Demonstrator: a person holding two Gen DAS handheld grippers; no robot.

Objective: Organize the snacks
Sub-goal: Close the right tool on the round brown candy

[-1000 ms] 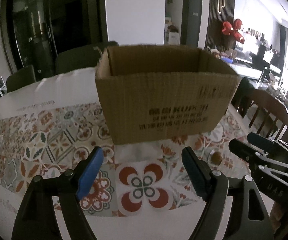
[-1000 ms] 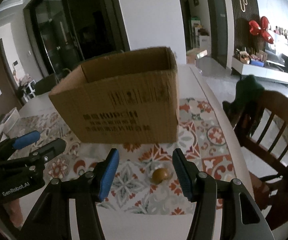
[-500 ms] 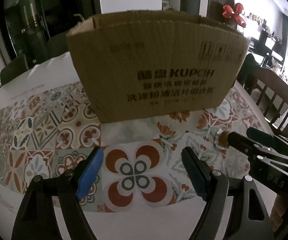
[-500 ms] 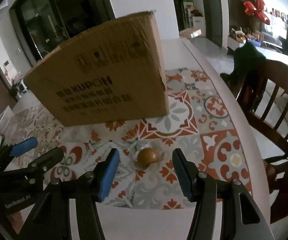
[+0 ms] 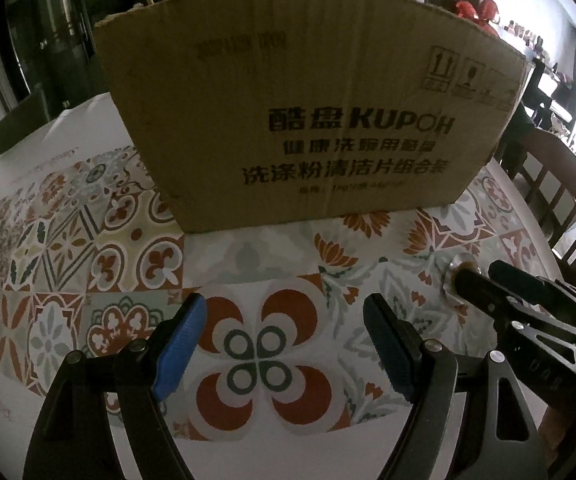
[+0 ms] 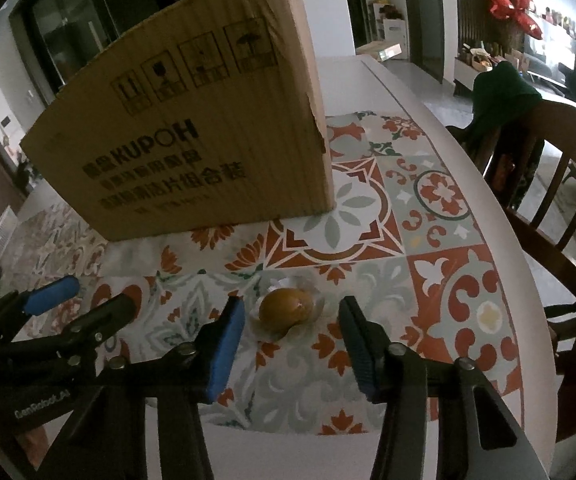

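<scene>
In the right wrist view I see my right gripper low in the frame, its jaws closing around a round brown snack in clear wrap that lies on the patterned tablecloth at lower centre; the blue pads do not press it yet. The cardboard box fills the upper left. In the left wrist view my left gripper has its fingers spread wide over a red flower tile, nothing between them. A wooden chair stands at the right edge.
</scene>
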